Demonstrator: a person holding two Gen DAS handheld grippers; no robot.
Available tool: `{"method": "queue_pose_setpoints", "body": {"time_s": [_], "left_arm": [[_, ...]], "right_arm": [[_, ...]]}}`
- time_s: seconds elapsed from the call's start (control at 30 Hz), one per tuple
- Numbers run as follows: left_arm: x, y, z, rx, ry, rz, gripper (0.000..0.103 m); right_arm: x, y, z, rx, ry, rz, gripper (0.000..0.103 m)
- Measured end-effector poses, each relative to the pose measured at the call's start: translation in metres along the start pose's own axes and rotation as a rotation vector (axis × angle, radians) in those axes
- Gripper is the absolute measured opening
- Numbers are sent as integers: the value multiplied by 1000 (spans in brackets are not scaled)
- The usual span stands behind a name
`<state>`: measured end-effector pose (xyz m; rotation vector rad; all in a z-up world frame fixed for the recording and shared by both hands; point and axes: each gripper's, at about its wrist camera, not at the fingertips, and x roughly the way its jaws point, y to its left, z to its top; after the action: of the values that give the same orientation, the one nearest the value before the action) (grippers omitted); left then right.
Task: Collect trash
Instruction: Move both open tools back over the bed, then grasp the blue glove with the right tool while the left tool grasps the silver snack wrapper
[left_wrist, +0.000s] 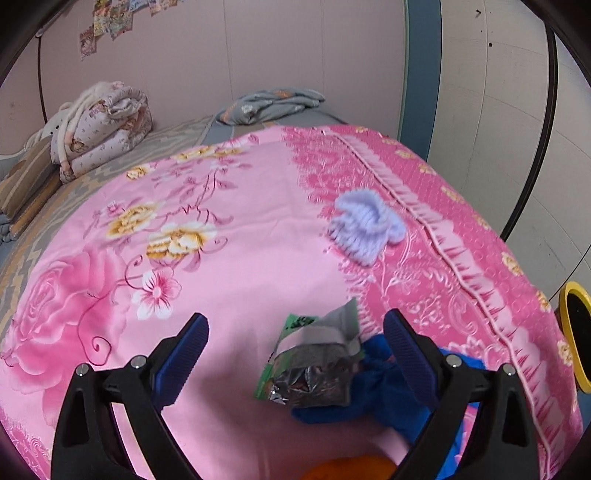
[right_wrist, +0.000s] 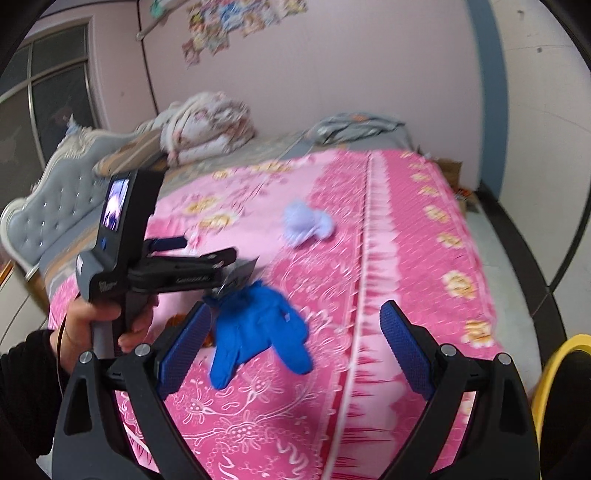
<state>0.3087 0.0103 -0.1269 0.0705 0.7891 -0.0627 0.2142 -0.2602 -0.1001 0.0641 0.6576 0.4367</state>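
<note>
Centrally, a crumpled green-and-silver foil snack wrapper (left_wrist: 314, 365) lying on the pink floral bedspread (left_wrist: 229, 280), between the wide-spread blue-padded fingers of the left gripper (left_wrist: 295, 354) but touching neither pad. Partly over a bright blue fabric glove (left_wrist: 384, 387), which sits just right of the wrapper and under the right-hand finger. Something orange (left_wrist: 347, 467) at the bottom edge, too cropped to identify. Farther up the bed, well apart from the wrapper, a pale lavender fuzzy knitted item (left_wrist: 365, 225) near the darker pink border band.

From the right wrist view, right gripper (right_wrist: 295, 347) likewise spread wide and holding nothing, hovering above the blue glove (right_wrist: 258, 328). Left gripper body held in a bare hand (right_wrist: 99, 321) with a dark sleeve, its small screen lit.

Beyond, a folded floral quilt (left_wrist: 103, 129) and a grey patterned pillow (left_wrist: 269, 103) against the pink wall, a tufted grey headboard (right_wrist: 55, 210), and a yellow-rimmed black bin (left_wrist: 574, 332) beside the bed at right.
</note>
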Motion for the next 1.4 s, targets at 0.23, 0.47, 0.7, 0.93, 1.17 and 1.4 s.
{"method": "queue_pose_setpoints", "body": {"time_s": [0.23,0.47,0.7,0.93,1.17,1.4], "left_arm": [[22,4,-9,16,40,-16,85],[43,20,-15,-46,93,-84,49],[50,36,-18,-123,83,-158,42],[52,48,-20,-193,70,-215,41],[50,52,-20,-205,54,-215,35],[42,48,-17,-179,36,-170,30]], "right_arm": [[42,20,-11,-49,92,39,88],[79,30,-13,-93,161,59,88],[118,31,-11,-82,233,86,81],[145,25,-12,-51,285,87,73],[149,25,-13,-64,279,38,26],[133,28,-9,-89,233,7,13]]}}
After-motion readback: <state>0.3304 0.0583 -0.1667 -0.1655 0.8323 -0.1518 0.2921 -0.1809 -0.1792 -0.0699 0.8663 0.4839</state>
